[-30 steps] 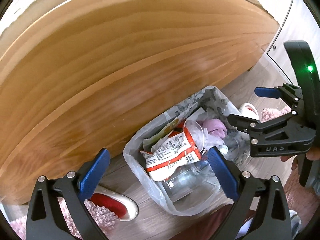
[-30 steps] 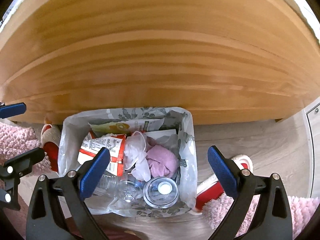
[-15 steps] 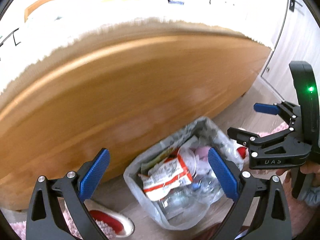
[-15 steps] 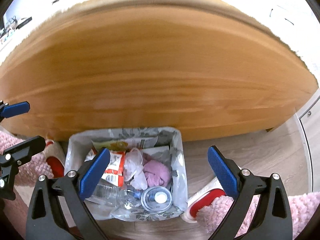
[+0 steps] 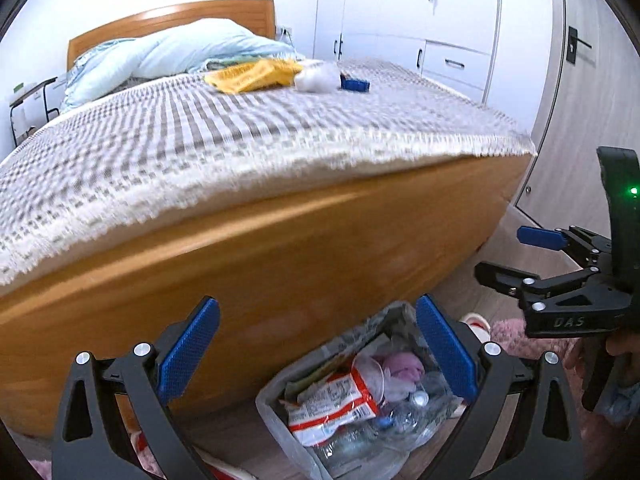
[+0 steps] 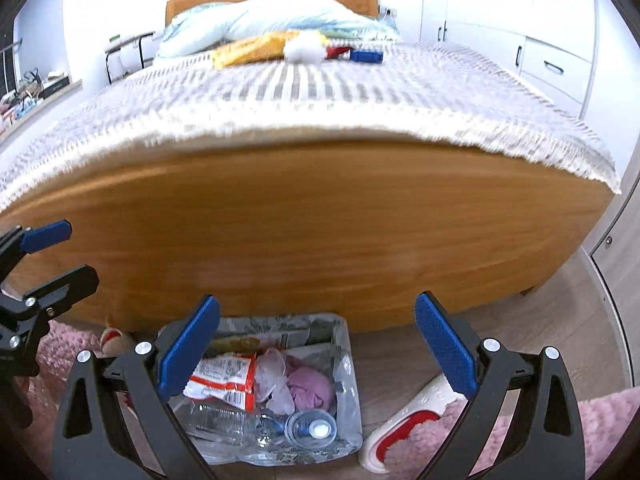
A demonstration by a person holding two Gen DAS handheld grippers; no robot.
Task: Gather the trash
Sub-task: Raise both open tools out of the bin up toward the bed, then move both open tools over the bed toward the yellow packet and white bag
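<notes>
A bin lined with a patterned bag [image 5: 394, 314] [image 6: 340, 330] stands on the floor against the bed's wooden footboard, holding a red-and-white wrapper [image 5: 332, 404] [image 6: 224, 380], a pink wad, clear bottles and a cup. On the bed lie a yellow packet [image 5: 252, 74] [image 6: 250, 50], a white wad [image 5: 318, 78] [image 6: 304, 50] and a blue item [image 5: 354, 85] [image 6: 366, 56]. My left gripper [image 5: 316, 352] is open and empty above the bin. My right gripper [image 6: 316, 352] is open and empty too; it also shows in the left wrist view [image 5: 512, 252].
The checked bedspread [image 5: 240, 140] covers the bed, with a pale blue pillow [image 5: 168, 52] at the head. White wardrobes [image 5: 440, 40] stand at the right. Red-and-white slippers [image 6: 404, 424] and a pink rug [image 6: 520, 440] lie on the floor beside the bin.
Both grippers have lifted and tilted up from the bin; the bed top with its items has come into view. Both stay open and empty.
</notes>
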